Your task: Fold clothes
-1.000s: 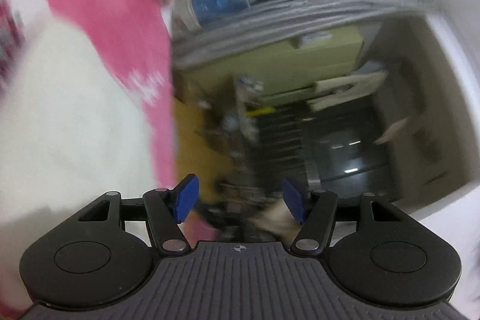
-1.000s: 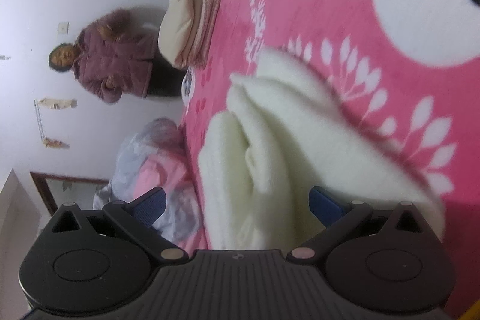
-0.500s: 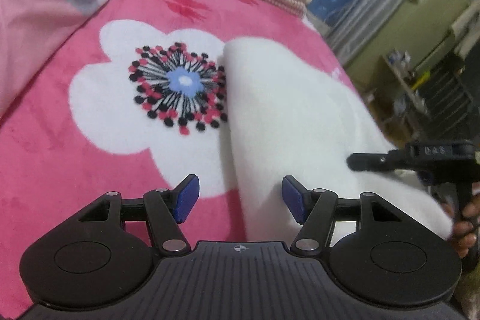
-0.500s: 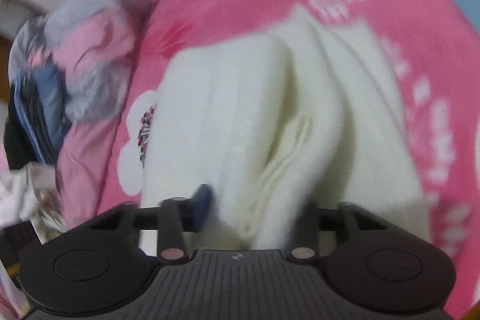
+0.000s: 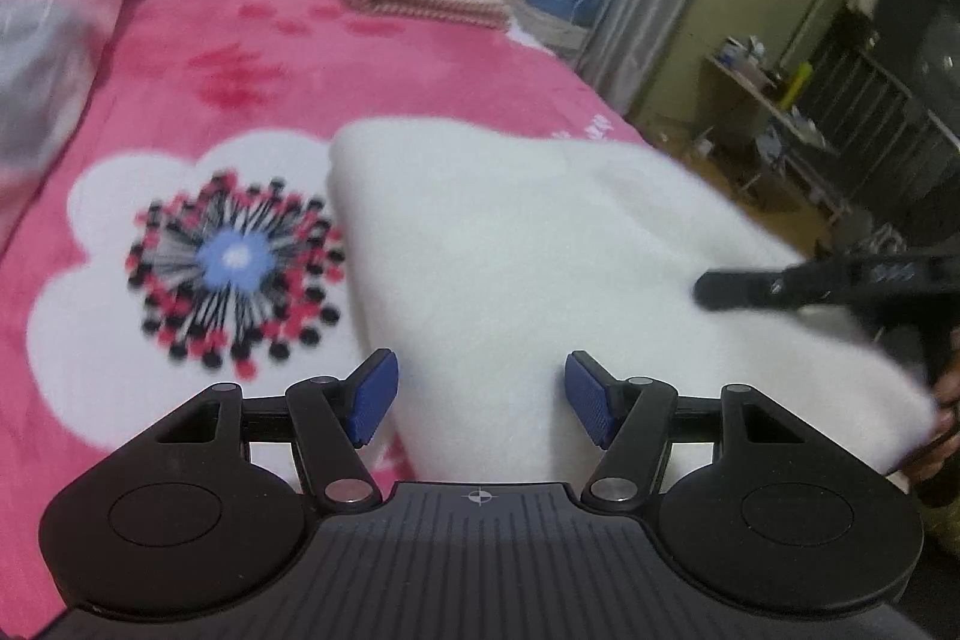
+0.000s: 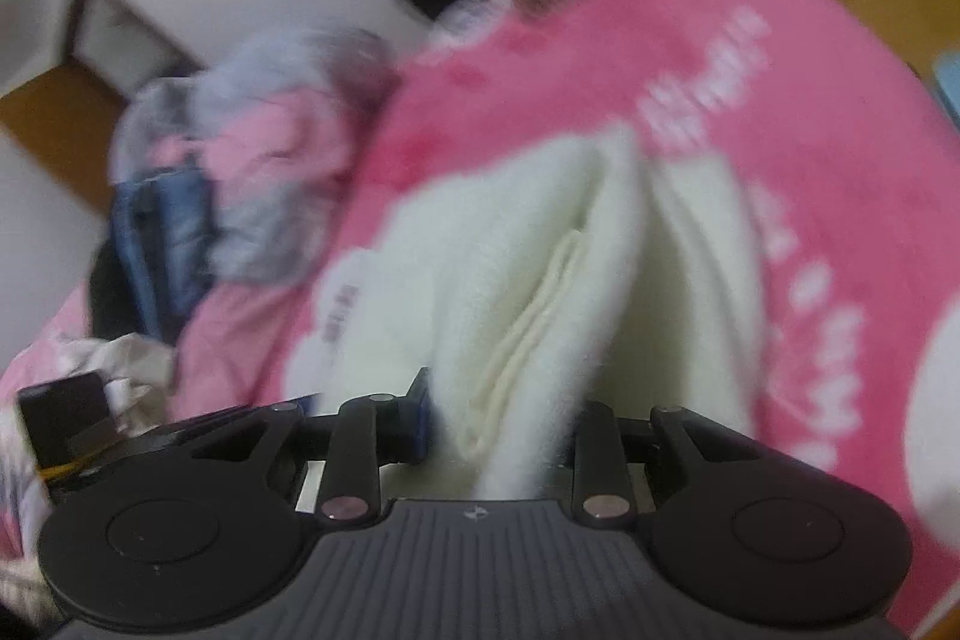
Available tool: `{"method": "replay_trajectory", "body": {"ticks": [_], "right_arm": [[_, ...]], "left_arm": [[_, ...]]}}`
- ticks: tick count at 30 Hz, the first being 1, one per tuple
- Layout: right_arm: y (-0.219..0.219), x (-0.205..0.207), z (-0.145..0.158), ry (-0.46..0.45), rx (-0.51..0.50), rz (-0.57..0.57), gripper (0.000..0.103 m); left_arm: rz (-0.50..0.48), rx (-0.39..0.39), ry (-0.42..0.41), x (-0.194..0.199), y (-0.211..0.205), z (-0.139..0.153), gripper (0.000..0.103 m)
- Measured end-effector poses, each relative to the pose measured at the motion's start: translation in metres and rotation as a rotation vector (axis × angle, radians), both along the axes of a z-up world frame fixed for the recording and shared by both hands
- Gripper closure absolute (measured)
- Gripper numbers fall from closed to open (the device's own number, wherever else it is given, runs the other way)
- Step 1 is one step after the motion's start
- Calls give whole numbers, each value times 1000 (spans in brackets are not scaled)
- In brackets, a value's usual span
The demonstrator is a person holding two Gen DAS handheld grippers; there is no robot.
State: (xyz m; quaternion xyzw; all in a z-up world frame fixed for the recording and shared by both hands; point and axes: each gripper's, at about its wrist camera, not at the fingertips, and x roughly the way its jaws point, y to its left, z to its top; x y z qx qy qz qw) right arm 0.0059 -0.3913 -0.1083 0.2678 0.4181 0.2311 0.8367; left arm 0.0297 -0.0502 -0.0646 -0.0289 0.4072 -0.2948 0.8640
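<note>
Right gripper (image 6: 498, 436) jaws have just closed, clamping the folded cream fleece garment (image 6: 540, 292) for lifting; left gripper (image 5: 480, 394) hovers open, ready to pinch the near edge.

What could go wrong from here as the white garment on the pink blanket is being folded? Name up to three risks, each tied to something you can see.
1. The right gripper has just closed on a bunched edge of the white garment; an inner layer could slip out.
2. The left gripper is open, with cloth between its pads but not pinched, so a lift may be lopsided.
3. Dragging could ruffle the pink blanket.
</note>
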Motion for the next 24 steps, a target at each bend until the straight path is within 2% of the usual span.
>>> {"method": "replay_trajectory", "body": {"ticks": [2, 4, 6, 7, 10, 12, 15, 17, 18, 19, 21, 23, 24], "right_arm": [[-7, 1, -3, -8, -3, 8, 74], [-14, 5, -18, 43, -12, 7, 71], [-25, 7, -26, 112, 84, -37, 67], [-29, 4, -24, 130, 102, -62, 64], [-39, -14, -1, 129, 40, -135, 53], [-44, -33, 22, 83, -28, -168, 52], [-42, -61, 57, -1, -57, -113, 52], [-25, -70, 72, -18, -96, -44, 51], [-13, -72, 74, -10, -127, -6, 47], [-3, -73, 73, 5, -159, 34, 42], [14, -74, 66, 36, -213, 102, 40], [26, -74, 58, 55, -245, 125, 44], [29, -74, 59, 55, -253, 119, 58]], "left_arm": [[-22, 24, -20, -1, -10, -3, 41], [-41, 60, -63, -7, -20, -7, 37], [-48, 84, -104, -13, -24, -8, 36], [-47, 77, -103, -13, -22, -7, 36], [-31, 26, -95, -14, -4, 1, 36], [-30, -6, -114, -20, 10, 9, 36], [-131, -9, -174, -44, 25, 19, 36], [-253, 27, -201, -66, 26, 20, 36], [-307, 64, -226, -78, 22, 18, 36], [-352, 105, -253, -90, 17, 15, 36], [-399, 198, -322, -110, 4, 5, 37], [-421, 271, -389, -123, -8, -4, 44], [-430, 300, -419, -127, -13, -8, 52]]}}
